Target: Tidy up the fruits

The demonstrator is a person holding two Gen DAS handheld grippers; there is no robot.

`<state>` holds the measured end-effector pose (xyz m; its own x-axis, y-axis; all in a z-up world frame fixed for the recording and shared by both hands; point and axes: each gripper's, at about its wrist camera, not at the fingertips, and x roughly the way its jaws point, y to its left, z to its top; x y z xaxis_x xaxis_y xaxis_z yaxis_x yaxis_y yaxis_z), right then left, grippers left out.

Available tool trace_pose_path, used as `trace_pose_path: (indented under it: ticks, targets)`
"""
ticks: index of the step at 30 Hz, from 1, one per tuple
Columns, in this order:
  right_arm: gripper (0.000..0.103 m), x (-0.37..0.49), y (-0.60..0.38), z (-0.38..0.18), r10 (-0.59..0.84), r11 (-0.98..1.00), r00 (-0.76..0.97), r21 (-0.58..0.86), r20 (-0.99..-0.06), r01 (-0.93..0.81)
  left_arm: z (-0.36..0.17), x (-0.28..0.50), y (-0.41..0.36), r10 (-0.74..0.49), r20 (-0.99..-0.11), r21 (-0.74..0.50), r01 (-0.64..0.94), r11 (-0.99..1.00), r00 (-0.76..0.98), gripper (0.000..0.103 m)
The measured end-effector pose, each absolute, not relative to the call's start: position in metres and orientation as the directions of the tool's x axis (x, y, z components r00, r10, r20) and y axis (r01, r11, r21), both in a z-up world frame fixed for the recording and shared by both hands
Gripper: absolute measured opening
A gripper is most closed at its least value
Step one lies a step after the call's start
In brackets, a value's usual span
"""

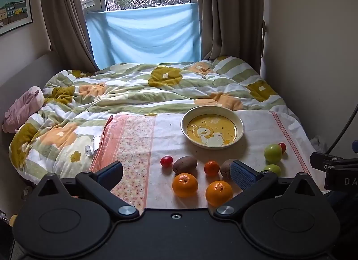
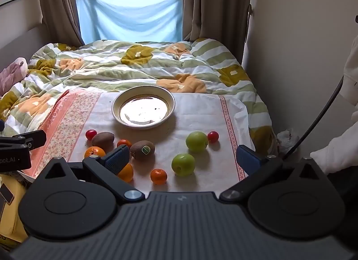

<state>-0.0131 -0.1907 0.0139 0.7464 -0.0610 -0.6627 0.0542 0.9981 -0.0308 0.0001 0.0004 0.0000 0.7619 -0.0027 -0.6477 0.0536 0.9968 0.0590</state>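
Observation:
An empty yellow duck-print bowl (image 1: 239,123) (image 2: 116,103) sits on a cloth (image 1: 170,134) (image 2: 197,112) on the bed. In front of it lie fruits: two oranges (image 1: 185,185) (image 1: 219,193), two kiwis (image 1: 184,164) (image 2: 142,150), small tangerines (image 1: 211,168) (image 2: 158,176), two green apples (image 2: 196,141) (image 2: 183,164) and cherry tomatoes (image 1: 166,161) (image 2: 212,136). My left gripper (image 1: 176,174) is open above the near oranges, holding nothing. My right gripper (image 2: 182,159) is open above the nearer green apple, holding nothing.
A rumpled flowered quilt (image 1: 143,87) covers the bed behind the cloth. A pink plush (image 1: 22,108) lies at the left. A wall (image 2: 302,58) runs along the right. Curtains and a blue sheet (image 1: 143,34) hang at the window.

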Motion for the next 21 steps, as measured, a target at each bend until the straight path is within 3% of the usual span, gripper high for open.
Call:
trace_pose_path:
  ticks: [21]
  targets:
    - [0.103,-0.0085,-0.1903,0.0131,-0.066,0.998,0.744,-0.037,-0.664,0.056,0.0012,0.0053,0.0027,0.01,-0.646,0.061,0.038,0.997,0.763,0.103]
